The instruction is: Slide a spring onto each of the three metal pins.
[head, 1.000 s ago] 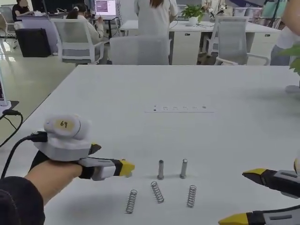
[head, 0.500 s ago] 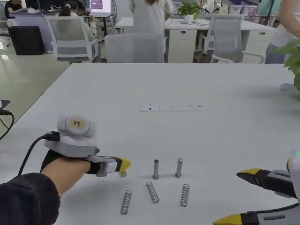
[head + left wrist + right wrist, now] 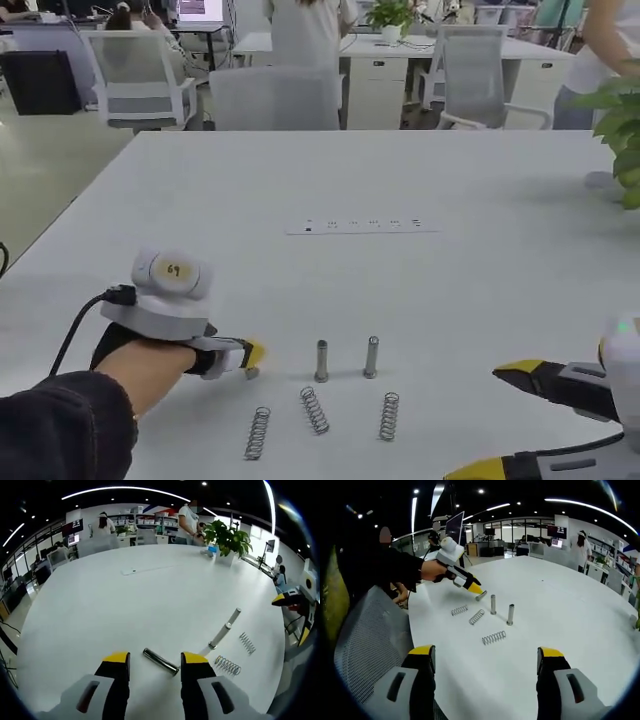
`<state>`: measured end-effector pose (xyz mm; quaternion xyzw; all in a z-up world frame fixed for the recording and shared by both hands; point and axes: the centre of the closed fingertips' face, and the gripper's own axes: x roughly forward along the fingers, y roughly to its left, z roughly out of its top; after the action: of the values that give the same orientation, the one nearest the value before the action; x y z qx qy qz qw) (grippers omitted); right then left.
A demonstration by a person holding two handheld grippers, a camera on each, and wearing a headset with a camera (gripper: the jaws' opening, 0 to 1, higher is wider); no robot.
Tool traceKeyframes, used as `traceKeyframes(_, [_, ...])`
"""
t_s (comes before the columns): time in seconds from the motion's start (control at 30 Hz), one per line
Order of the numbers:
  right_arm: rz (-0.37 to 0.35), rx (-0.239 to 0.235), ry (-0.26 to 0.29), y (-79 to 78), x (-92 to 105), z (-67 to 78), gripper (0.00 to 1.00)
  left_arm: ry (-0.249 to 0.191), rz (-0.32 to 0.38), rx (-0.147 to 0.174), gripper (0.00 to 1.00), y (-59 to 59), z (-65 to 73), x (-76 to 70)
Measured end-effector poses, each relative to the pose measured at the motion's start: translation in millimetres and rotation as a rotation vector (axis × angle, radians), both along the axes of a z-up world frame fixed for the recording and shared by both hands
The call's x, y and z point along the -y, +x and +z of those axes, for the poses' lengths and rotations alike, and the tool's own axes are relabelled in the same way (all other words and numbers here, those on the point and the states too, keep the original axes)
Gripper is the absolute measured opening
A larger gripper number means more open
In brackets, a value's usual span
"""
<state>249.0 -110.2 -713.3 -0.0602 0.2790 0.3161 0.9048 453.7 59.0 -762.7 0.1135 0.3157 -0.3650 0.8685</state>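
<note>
Two metal pins (image 3: 321, 360) (image 3: 371, 356) stand upright on the white table (image 3: 450, 270). Three springs (image 3: 258, 432) (image 3: 314, 410) (image 3: 388, 416) lie flat just in front of them. A third pin (image 3: 160, 661) lies on its side between the jaws of my left gripper (image 3: 155, 657). It touches the right jaw, and a gap shows at the left jaw. In the head view this gripper (image 3: 248, 355) is left of the upright pins. My right gripper (image 3: 495, 420) stands open at the lower right, well apart from the springs, with nothing between its jaws.
A flat white strip with small marks (image 3: 362, 226) lies mid-table. A potted plant (image 3: 615, 120) stands at the table's right edge. Grey chairs (image 3: 275, 98) and desks with people are beyond the far edge. A black cable (image 3: 70, 330) trails from the left gripper.
The head camera has shifted, so everything sits further left in the picture. Relative to the upright pins, the left gripper stays in place at the lying pin. The right gripper has barely moved.
</note>
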Motion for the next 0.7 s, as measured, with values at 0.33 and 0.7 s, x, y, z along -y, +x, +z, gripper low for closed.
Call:
traceKeyframes(0.33, [0.0, -0.005, 0.002, 0.2, 0.9, -1.2, 0.82, 0.027, -0.012, -0.019, 0.26, -1.1, -7.9, 7.2])
traceKeyframes(0.7, [-0.002, -0.009, 0.003, 0.6, 2.1, -2.2, 0.82, 0.067, 0.021, -0.057, 0.25, 6.4, -18.2, 9.1])
